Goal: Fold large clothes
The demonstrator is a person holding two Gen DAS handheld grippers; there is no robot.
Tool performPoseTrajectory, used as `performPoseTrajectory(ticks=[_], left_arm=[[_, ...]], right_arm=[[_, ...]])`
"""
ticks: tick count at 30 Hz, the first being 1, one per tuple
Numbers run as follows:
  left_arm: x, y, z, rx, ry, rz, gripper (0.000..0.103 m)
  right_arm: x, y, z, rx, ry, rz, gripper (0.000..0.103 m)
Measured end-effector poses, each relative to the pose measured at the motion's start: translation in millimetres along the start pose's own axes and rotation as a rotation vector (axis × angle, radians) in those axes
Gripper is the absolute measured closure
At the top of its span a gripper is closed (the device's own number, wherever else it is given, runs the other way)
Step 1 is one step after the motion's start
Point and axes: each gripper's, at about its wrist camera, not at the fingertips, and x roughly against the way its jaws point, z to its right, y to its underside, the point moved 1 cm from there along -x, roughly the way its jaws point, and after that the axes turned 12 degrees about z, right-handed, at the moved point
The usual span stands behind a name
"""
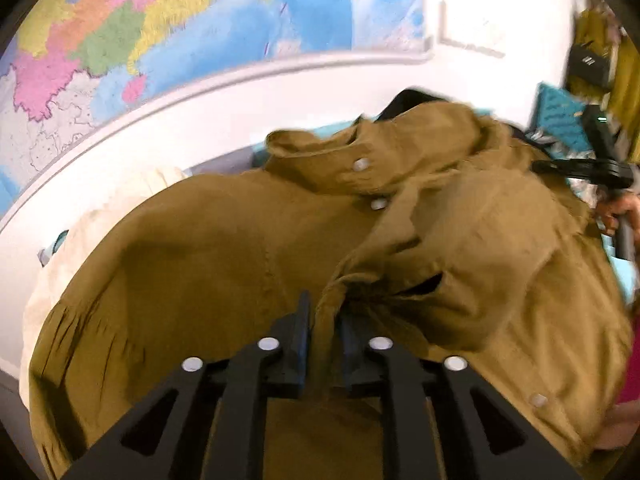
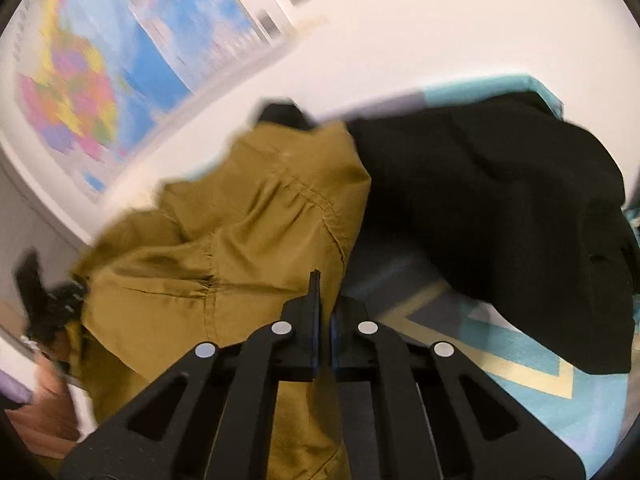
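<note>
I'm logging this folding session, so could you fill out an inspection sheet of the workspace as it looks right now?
Surface: bed cover with a teal, grey and cream pattern.
Job's things: olive-brown snap-button jacket, rumpled, not yet folded.
Clutter: black garment beside the jacket; cream cloth under its far edge.
Grippers: left gripper jaws nearly together with a fold of the jacket's fabric between them; right gripper jaws shut at the jacket's edge, hold on the fabric unclear.
Cables: nothing seen.
Surroundings: coloured wall map on a white wall.
</note>
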Motion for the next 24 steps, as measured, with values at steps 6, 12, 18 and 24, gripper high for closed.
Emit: performPoseTrajectory(ticks=[6, 12, 18, 24], left_arm=[[-22.2, 13.3, -16.0, 0.09, 0.071, -0.087, 0.036], [-18.3, 19.7, -18.6, 0.067, 0.067, -0.067, 0.039], [-34.6, 7.5, -23.0, 0.095, 0.014, -0.064, 0.065], [-26.7, 9.8, -22.6, 0.11, 0.091, -0.056, 0.039]], right_arm=[[-1.8, 6.3, -7.3, 0.014, 0.106, 0.018, 0.069], [25.2, -2.8, -71.1, 0.23, 0.044, 0.135, 0.056], [-60.1, 11.5, -107.6, 0.316, -0.002, -0.056, 0.058], [-112.7, 18.1, -128.9, 0.424, 0.12, -0.09, 0.073]])
